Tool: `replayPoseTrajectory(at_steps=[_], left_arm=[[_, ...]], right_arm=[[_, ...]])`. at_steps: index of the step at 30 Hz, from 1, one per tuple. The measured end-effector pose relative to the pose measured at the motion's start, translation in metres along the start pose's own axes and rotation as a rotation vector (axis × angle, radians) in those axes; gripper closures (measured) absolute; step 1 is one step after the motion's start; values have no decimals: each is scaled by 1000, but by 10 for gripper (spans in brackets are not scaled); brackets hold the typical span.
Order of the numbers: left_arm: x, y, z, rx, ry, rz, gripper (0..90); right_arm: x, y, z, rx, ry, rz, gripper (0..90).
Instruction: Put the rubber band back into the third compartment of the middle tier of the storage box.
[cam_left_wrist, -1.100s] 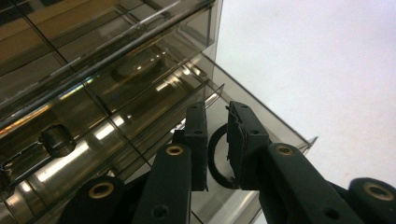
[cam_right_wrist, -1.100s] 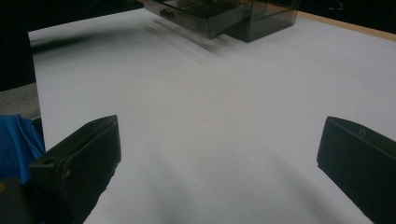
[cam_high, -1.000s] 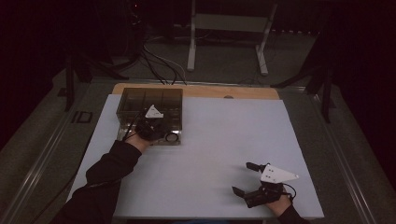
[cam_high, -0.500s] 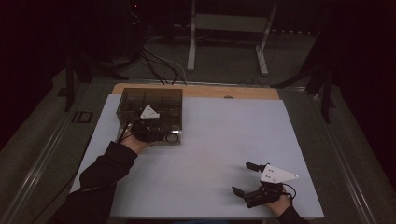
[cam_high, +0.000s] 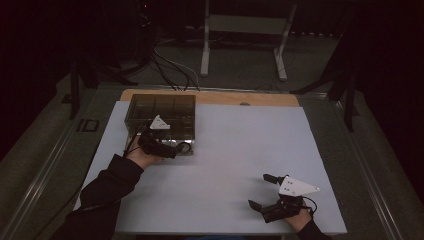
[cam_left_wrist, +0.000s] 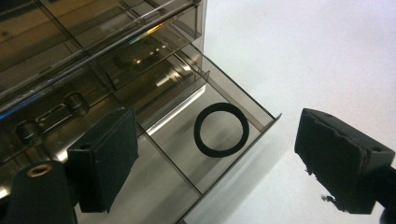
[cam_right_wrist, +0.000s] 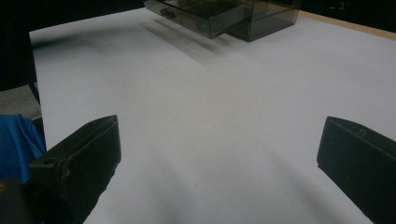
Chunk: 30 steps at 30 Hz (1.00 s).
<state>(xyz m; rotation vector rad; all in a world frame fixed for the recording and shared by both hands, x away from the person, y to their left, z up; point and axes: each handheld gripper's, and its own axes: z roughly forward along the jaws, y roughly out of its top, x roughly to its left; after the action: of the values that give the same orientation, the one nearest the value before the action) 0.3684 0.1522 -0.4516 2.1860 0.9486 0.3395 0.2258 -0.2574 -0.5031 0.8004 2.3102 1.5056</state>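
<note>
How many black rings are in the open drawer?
1. The black ring lies flat in the end compartment of the pulled-out drawer, between the open left tool pads. Tinted walls may hide others.

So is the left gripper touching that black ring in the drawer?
Apart. In the left gripper view the left gripper stands open, the black ring lying flat between its jaws, clear of both.
</note>
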Motion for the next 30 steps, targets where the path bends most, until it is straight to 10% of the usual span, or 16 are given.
replayPoseTrajectory(at_steps=[4, 30], left_arm=[[-2, -3, -6, -9, -32, 11, 10], [-2, -35, -37, -90, 50, -42, 10]], right_arm=[[0, 0, 0, 3, -1, 1, 0], [0, 0, 1, 3, -1, 3, 0]])
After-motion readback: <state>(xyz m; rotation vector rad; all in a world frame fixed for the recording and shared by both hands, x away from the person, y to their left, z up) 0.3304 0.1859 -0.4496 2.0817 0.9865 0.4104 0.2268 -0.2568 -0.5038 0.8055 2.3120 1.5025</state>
